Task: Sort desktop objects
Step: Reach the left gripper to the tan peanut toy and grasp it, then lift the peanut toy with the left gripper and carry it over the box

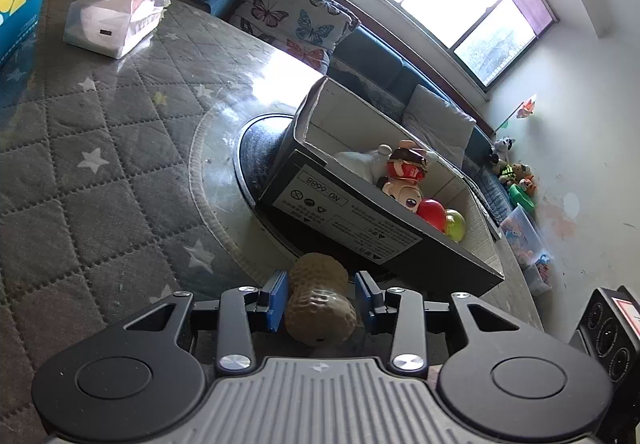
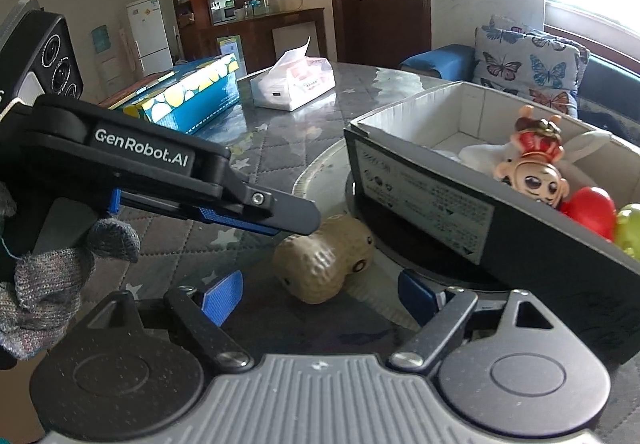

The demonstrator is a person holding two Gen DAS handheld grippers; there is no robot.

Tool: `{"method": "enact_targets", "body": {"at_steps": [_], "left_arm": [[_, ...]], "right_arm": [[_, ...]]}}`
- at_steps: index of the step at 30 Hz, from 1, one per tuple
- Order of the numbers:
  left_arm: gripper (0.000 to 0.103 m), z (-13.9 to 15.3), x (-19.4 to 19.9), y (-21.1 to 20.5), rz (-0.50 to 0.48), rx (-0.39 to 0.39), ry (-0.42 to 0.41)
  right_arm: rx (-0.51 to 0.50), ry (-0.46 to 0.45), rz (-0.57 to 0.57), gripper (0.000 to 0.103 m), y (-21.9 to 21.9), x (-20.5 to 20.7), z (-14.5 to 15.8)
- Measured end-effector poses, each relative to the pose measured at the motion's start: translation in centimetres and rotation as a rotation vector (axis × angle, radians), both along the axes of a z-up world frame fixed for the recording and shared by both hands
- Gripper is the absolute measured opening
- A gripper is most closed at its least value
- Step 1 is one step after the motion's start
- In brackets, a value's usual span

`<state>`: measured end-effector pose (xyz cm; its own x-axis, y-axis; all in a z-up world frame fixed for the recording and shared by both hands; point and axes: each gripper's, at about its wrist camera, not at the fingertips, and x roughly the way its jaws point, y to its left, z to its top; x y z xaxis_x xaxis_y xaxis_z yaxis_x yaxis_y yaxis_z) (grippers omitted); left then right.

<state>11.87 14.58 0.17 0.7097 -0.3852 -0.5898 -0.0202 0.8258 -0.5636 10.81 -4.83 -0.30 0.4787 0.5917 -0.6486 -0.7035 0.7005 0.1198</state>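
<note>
Here the left gripper (image 1: 321, 300) brackets the peanut toy (image 1: 320, 298), its pads not clearly pressing it. The right gripper (image 2: 320, 294) gapes apart just near of the toy, the box (image 2: 440, 200) to its right.

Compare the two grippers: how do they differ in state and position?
The left gripper has its blue pads around the peanut toy; the right gripper is open wide with nothing between its pads. The left sits at the peanut; the right is short of it. Both point toward the box.
</note>
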Motion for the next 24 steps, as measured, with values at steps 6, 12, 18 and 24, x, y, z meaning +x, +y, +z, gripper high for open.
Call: {"method": "enact_targets", "body": {"at_steps": [6, 12, 18, 24], "left_arm": [[0.04, -0.4, 0.7, -0.6, -0.029, 0.014, 0.023], [0.04, -1.0, 1.4, -0.7, -0.032, 0.01, 0.044], [0.039, -1.5, 1.5, -0.2, -0.035, -0.029, 0.043], [0.039, -1.2, 1.3, -0.5, -0.042, -0.015, 0.042]], "right_arm": [[0.003, 0.018, -0.004, 0.082, 0.5, 0.6, -0.5], [0.013, 0.043, -0.009, 0.073, 0.9, 1.2, -1.2], [0.021, 0.046, -0.01, 0.063, 1.3, 1.4, -1.4], [0.023, 0.043, -0.022, 0.055, 1.0, 1.4, -1.2]]}}
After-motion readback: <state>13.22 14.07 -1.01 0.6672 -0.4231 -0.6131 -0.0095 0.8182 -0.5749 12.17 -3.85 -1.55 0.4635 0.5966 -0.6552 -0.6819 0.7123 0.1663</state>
